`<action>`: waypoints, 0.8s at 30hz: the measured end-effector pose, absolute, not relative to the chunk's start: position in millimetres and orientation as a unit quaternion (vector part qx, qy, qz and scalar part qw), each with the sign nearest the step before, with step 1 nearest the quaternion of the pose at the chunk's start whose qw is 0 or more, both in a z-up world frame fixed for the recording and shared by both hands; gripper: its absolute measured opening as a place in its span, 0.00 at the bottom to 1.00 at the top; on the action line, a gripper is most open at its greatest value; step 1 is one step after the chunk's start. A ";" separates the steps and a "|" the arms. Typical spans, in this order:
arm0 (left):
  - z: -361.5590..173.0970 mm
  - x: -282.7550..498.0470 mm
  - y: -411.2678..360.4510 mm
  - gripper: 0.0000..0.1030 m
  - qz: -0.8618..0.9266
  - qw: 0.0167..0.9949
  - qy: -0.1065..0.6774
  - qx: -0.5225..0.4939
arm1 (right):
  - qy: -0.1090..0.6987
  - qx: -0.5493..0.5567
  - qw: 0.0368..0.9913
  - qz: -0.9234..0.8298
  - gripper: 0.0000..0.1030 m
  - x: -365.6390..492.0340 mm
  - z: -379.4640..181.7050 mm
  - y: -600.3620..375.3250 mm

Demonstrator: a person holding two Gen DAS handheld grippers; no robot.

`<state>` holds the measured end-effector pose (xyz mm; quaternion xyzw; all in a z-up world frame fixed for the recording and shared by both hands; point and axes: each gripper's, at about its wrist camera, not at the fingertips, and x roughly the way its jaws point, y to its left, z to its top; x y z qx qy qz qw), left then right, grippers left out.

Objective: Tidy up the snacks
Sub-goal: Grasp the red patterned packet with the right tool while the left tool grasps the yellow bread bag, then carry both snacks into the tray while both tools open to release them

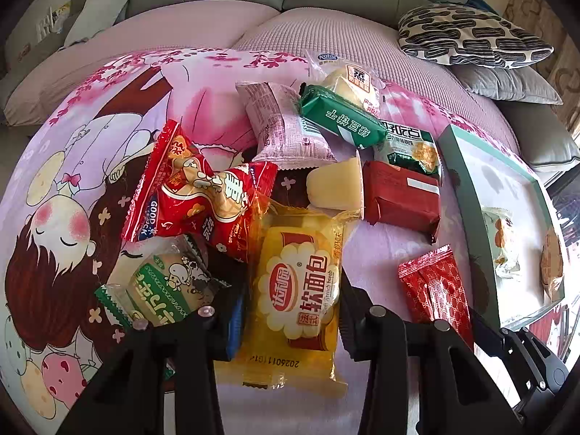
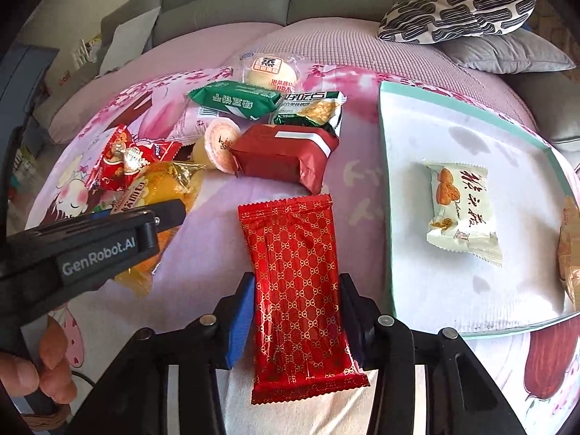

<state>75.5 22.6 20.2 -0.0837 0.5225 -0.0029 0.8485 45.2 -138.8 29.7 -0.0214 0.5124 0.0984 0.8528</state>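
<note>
Left gripper is clamped on the yellow soft-bread packet, both pads pressed to its sides as it lies on the pink cartoon-print sheet. Right gripper has its jaws tight on the red patterned packet, which lies flat just left of the teal-rimmed tray. In that tray, a white pastry packet rests near the middle. Behind the red one sits a dark red wrapped block, touching a small jelly cup, with green packets and a round bun piled further back.
</note>
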 end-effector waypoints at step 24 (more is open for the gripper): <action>82.5 59.7 13.7 0.40 -0.005 0.890 0.446 -0.090 | 0.435 0.048 0.895 0.088 0.46 37.9 79.8 -180.6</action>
